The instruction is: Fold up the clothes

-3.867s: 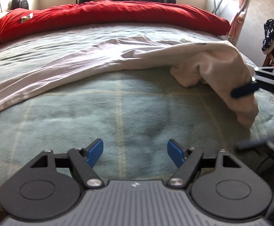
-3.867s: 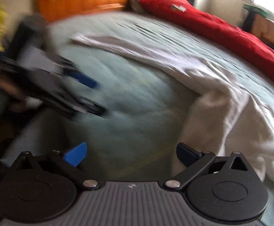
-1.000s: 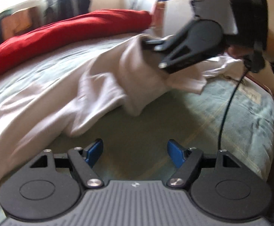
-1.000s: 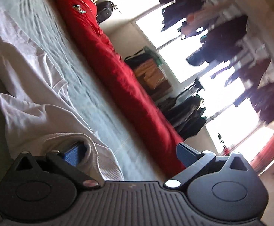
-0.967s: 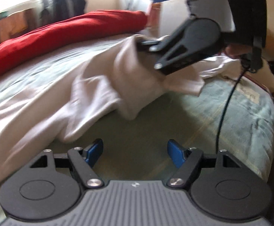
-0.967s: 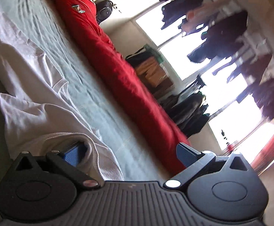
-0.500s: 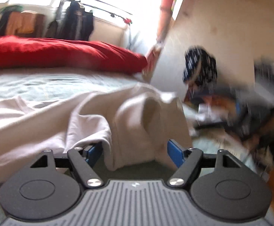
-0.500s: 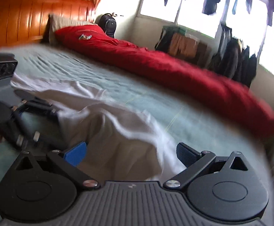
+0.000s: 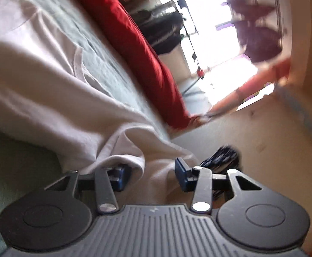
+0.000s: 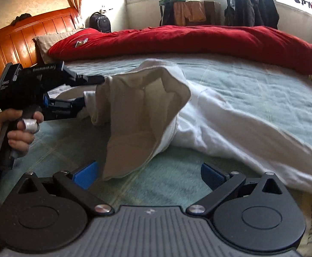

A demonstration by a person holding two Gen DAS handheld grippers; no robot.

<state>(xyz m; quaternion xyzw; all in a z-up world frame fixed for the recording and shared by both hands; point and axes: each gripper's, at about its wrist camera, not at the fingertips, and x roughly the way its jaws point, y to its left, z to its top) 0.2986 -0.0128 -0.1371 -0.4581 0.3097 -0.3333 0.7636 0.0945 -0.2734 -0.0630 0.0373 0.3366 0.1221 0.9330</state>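
Holding up one end of a white shirt (image 10: pixel 143 107) with the left gripper (image 9: pixel 150 176), fingers just closing in on the cloth, a fold between them. Cannot tell if pinched tight yet. Rest of shirt lying across the green bed (image 10: pixel 252 85), near a red blanket (image 10: pixel 188 40). Right gripper (image 10: pixel 149 174) low over the bed, fingers spread wide, nothing inside, shirt corner hanging just ahead.
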